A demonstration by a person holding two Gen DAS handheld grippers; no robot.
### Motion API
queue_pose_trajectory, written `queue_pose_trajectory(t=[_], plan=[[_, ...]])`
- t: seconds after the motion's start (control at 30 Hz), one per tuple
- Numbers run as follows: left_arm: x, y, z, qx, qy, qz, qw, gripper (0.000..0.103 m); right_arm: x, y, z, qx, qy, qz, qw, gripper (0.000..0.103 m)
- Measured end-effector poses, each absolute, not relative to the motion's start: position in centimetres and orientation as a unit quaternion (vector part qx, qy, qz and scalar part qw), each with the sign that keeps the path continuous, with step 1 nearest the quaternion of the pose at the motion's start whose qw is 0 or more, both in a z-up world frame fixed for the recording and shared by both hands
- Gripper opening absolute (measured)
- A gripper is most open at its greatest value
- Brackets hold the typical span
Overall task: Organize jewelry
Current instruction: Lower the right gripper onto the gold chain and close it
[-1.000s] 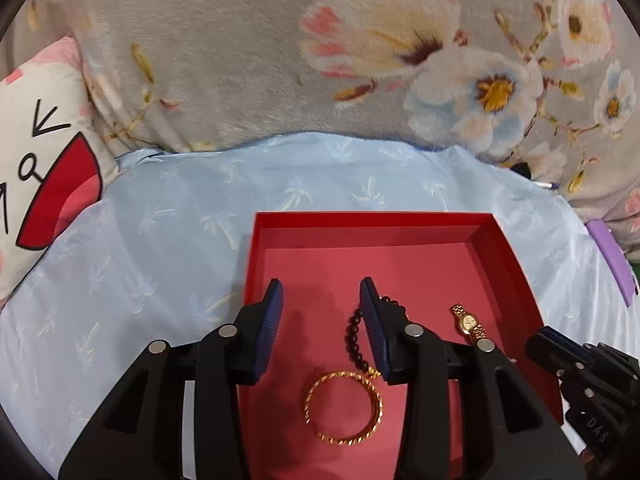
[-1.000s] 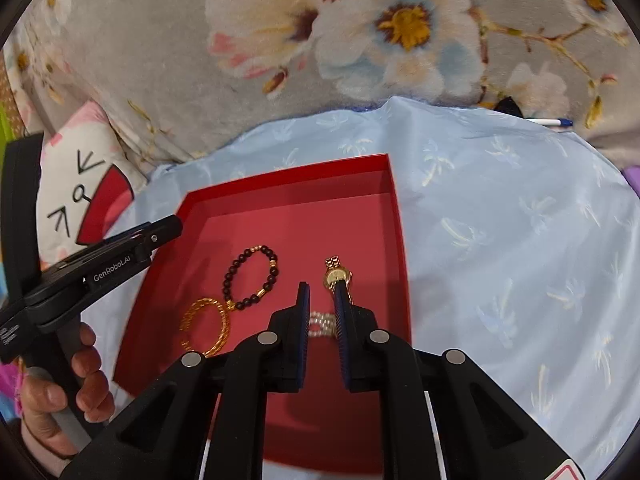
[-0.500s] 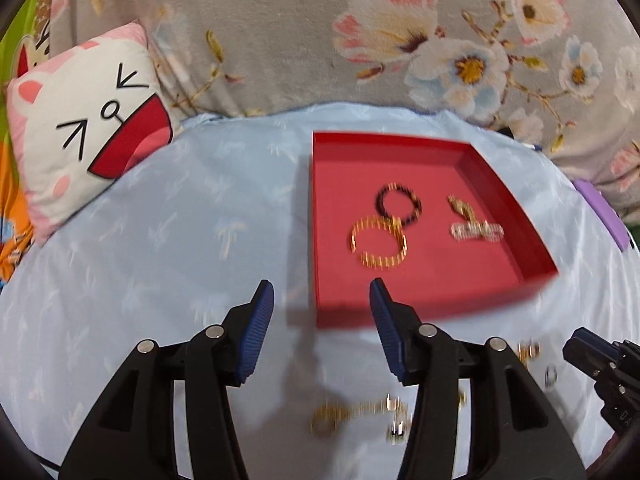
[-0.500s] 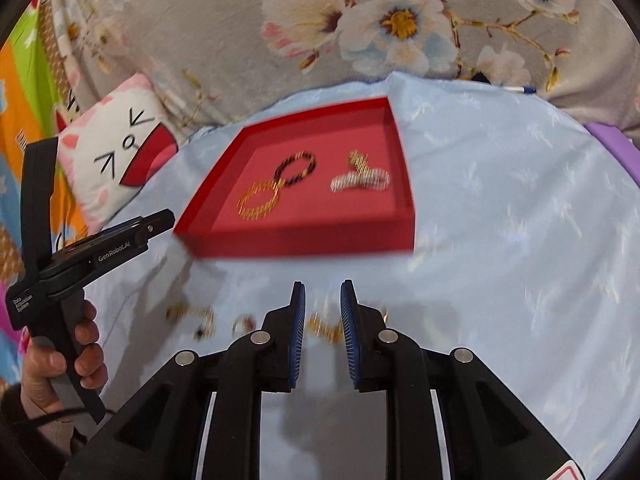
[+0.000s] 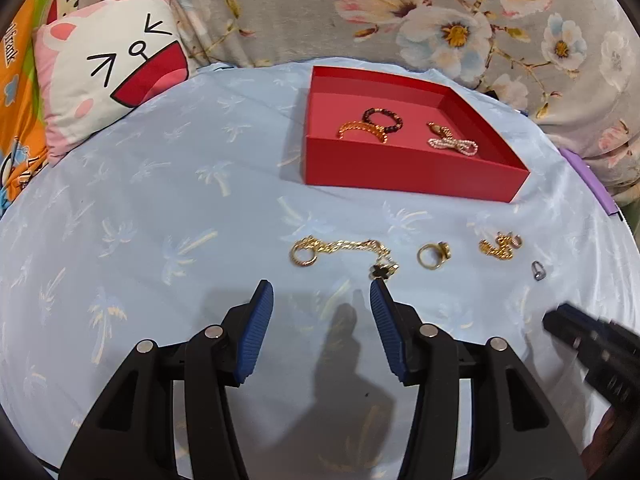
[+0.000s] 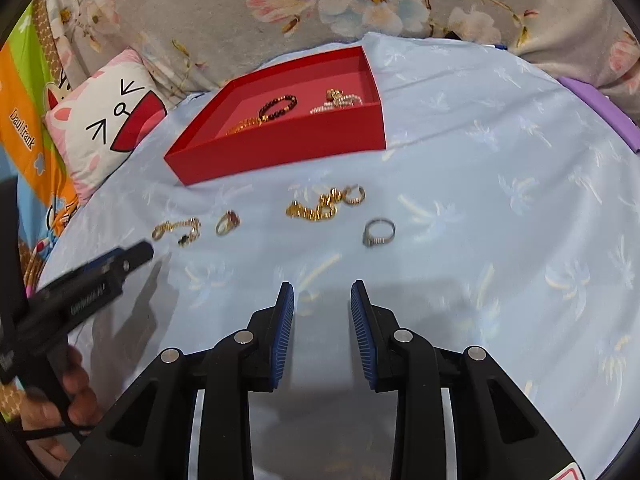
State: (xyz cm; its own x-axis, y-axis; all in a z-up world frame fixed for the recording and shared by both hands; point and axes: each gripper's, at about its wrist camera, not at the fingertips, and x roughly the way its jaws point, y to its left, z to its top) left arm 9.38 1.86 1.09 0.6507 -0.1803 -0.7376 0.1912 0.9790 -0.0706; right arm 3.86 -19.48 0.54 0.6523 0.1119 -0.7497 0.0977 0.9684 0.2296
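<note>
A red box (image 5: 408,170) (image 6: 280,152) on the pale blue cloth holds a gold bangle (image 5: 360,129), a dark bead bracelet (image 5: 382,119) (image 6: 278,106) and a pearl bracelet (image 5: 454,144) lying by a small gold watch. In front of the box lie a gold chain with a black clover (image 5: 344,252) (image 6: 176,230), a gold ring with a red stone (image 5: 432,255) (image 6: 228,222), a gold chain clump (image 5: 498,246) (image 6: 320,206) and a silver ring (image 6: 378,232). My left gripper (image 5: 320,292) hangs open just short of the clover chain. My right gripper (image 6: 322,294) is empty, its jaws opening, short of the silver ring.
A cartoon-face pillow (image 5: 108,68) leans at the far left against a flowered grey blanket (image 5: 440,12). A purple object (image 6: 600,108) lies at the cloth's right edge. A person's hand (image 6: 76,396) holds the left gripper's handle.
Both grippers pulled back from over the red box to the near cloth, bringing the loose jewelry into view. The right jaws went from nearly shut to apart; the left widened slightly.
</note>
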Motion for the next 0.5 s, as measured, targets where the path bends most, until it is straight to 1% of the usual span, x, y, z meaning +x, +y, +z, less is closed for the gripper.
queue_pose_trajectory(t=[0.27, 0.37, 0.5], plan=[[9.0, 2.7, 0.3, 0.004, 0.406, -0.102, 0.908, 0.049, 8.2, -18.7, 0.2, 0.091, 0.419, -0.011, 0.903, 0.030], [9.1, 2.9, 0.3, -0.004, 0.408, -0.104, 0.907, 0.053, 9.3, -18.7, -0.2, 0.084, 0.427, -0.020, 0.900, 0.030], [9.1, 3.2, 0.3, -0.012, 0.407, -0.107, 0.907, 0.053, 10.1, -18.7, -0.4, 0.075, 0.429, -0.028, 0.900, 0.030]])
